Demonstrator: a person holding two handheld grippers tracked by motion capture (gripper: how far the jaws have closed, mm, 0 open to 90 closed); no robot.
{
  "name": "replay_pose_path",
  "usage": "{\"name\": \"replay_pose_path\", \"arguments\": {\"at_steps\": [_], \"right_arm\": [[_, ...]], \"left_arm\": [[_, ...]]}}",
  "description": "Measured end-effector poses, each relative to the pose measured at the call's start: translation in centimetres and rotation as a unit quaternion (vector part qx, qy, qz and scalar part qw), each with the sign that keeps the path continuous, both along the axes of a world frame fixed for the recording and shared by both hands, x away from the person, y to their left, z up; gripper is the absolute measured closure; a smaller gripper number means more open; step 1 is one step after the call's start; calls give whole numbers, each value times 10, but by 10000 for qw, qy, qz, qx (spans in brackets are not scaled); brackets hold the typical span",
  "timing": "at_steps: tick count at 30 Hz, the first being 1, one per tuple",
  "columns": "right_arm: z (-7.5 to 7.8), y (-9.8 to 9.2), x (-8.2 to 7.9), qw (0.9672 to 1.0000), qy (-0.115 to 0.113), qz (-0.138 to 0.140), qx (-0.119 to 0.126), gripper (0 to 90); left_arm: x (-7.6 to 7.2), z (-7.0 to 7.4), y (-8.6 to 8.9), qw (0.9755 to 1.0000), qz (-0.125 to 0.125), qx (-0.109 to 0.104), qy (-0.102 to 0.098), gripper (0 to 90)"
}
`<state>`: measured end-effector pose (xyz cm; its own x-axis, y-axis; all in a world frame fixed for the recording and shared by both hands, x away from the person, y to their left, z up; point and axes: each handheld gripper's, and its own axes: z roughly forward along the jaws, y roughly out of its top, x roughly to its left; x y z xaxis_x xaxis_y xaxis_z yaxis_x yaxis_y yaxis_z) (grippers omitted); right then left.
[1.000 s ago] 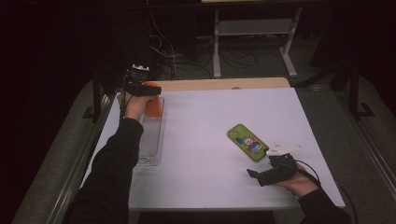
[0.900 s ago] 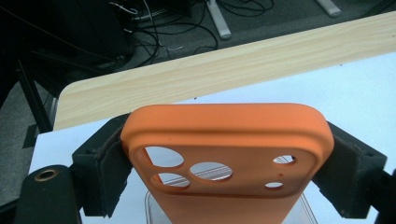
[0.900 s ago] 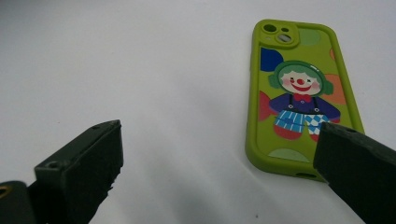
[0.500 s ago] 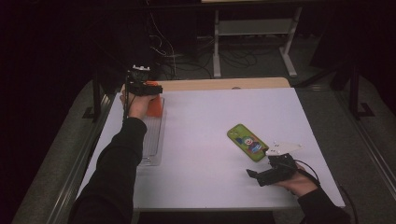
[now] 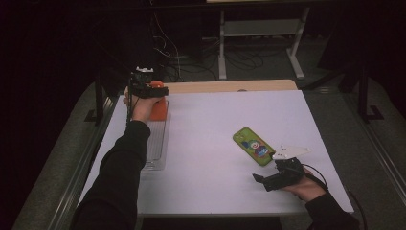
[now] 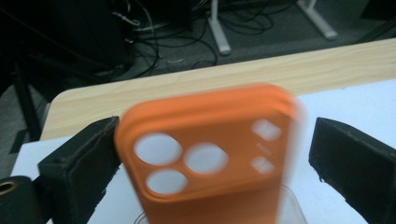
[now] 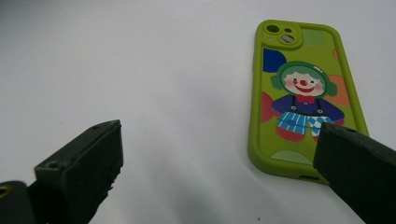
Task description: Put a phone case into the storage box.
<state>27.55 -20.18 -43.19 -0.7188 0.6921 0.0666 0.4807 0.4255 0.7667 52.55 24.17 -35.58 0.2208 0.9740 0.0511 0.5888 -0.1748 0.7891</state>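
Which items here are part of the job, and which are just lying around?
In the job:
- orange phone case, between the open jaws of the left tool, which have just been opening
- clear tray under it
- green clown phone case, flat ahead of the open right tool

Lying about:
- cables on the floor
- white stand

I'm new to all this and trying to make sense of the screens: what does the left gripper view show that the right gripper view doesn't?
Left gripper view: an orange phone case with camera cut-outs, blurred, between open jaws that have just been opening, above a clear tray, with the wooden table edge and floor cables beyond.
Right gripper view: a green clown phone case lying flat ahead of open jaws.
Both: the white tabletop.
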Motion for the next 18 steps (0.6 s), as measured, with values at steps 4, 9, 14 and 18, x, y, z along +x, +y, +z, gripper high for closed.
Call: {"name": "replay_pose_path", "arguments": {"at_steps": [4, 9, 14, 18], "right_arm": [[0, 0, 0, 10000, 16, -8, 14, 9], [0, 0, 0, 10000, 13, -8, 13, 9], [1, 0, 2, 10000, -7, -16, 18, 9], [1, 1, 2, 10000, 2, -41, 15, 9]], "left_arm": [[-1, 2, 3, 9999, -21, -88, -59, 12], [-7, 11, 8, 9999, -82, -59, -35, 12], [-24, 27, 12, 9993, -352, -100, 18, 12], [-39, 35, 7, 9964, -818, -208, 38, 13]]}}
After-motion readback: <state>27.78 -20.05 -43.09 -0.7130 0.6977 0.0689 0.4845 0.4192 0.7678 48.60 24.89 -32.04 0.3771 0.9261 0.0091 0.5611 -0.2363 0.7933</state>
